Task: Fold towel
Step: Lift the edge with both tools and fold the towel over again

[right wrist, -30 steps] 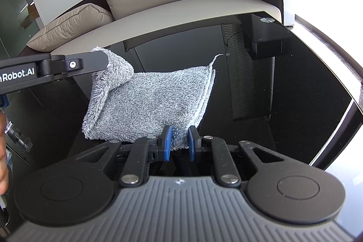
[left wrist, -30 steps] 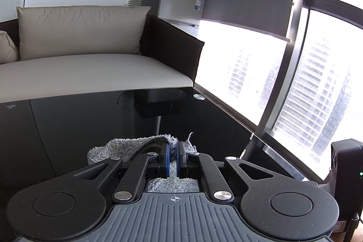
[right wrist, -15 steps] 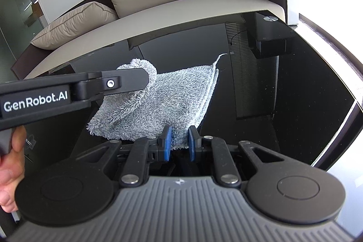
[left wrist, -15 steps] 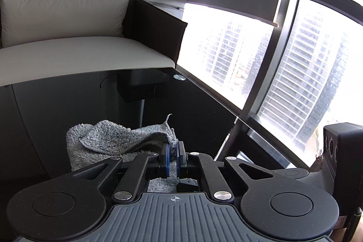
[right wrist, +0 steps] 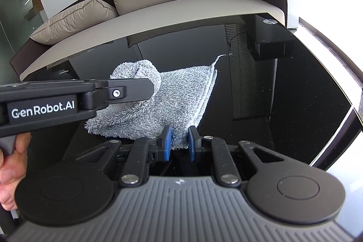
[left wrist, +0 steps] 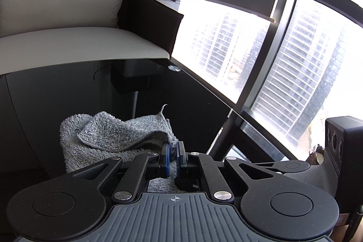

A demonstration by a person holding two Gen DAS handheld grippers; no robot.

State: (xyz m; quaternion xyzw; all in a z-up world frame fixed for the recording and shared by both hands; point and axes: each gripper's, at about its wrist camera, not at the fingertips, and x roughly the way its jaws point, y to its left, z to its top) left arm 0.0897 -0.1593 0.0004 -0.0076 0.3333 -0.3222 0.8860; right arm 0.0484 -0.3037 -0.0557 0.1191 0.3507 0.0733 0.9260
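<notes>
A grey fluffy towel (right wrist: 177, 101) lies partly folded on the black glass table (right wrist: 283, 106). My left gripper (left wrist: 172, 150) is shut on the towel's edge (left wrist: 127, 135) and holds that flap lifted and curled over the rest. In the right wrist view the left gripper's tips are hidden behind its own finger (right wrist: 127, 92), which reaches in from the left over the towel. My right gripper (right wrist: 179, 140) is slightly open, with its blue pads either side of the towel's near edge, not pinching it.
A beige sofa (right wrist: 181, 3) with cushions runs along the table's far side. Tall windows (left wrist: 295, 83) stand to the right of the table's edge. A black box (right wrist: 267, 44) shows through the glass at the far right. A hand (right wrist: 11, 162) holds the left gripper.
My left gripper has carried the held towel flap to the right, across the towel, so the fold has rolled further over. My right gripper has stayed in place.
</notes>
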